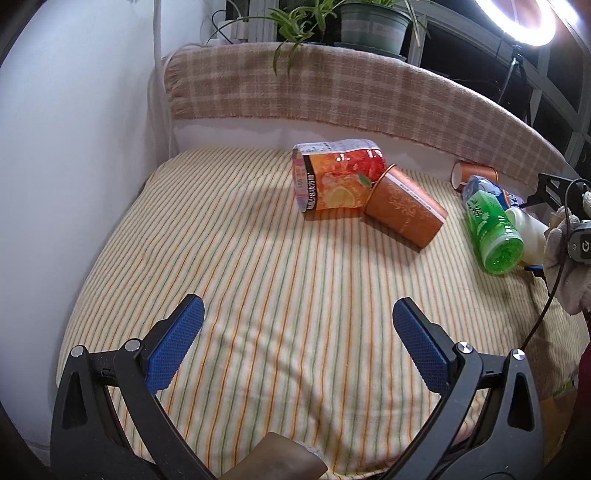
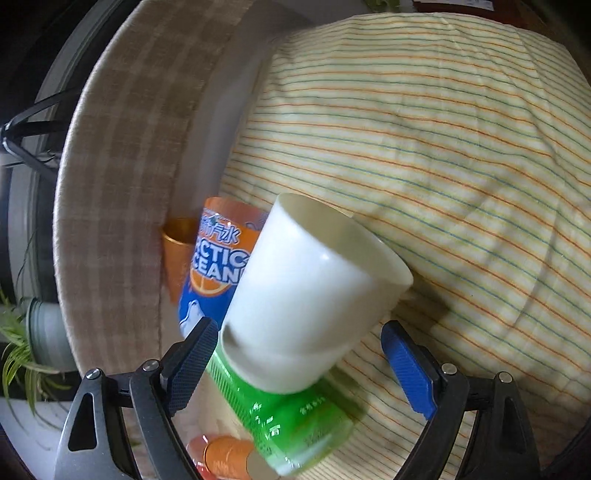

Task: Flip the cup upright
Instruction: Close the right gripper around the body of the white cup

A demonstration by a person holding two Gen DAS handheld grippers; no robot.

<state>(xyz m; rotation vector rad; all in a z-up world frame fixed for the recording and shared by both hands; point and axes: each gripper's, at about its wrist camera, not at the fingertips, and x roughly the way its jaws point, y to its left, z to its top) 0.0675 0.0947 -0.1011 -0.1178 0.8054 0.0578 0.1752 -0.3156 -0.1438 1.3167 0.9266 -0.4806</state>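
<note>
A white cup [image 2: 310, 295] lies tilted on a green bottle [image 2: 291, 424], its open mouth facing up and right. My right gripper [image 2: 299, 354] is open, its blue pads either side of the cup's base without touching it. In the left wrist view the white cup [image 1: 526, 232] shows at the far right behind the green bottle [image 1: 491, 232]. My left gripper [image 1: 297, 332] is open and empty above the striped cloth [image 1: 258, 277]. The right gripper's gloved hand [image 1: 565, 258] shows at the right edge.
An orange paper cup [image 1: 406, 210] lies on its side against a juice carton [image 1: 332, 177] mid-table. Another orange cup [image 1: 476, 173] and a blue-orange can [image 2: 218, 266] lie by the plaid backrest [image 1: 332, 92]. A potted plant [image 1: 373, 26] and a ring light [image 1: 517, 22] stand behind.
</note>
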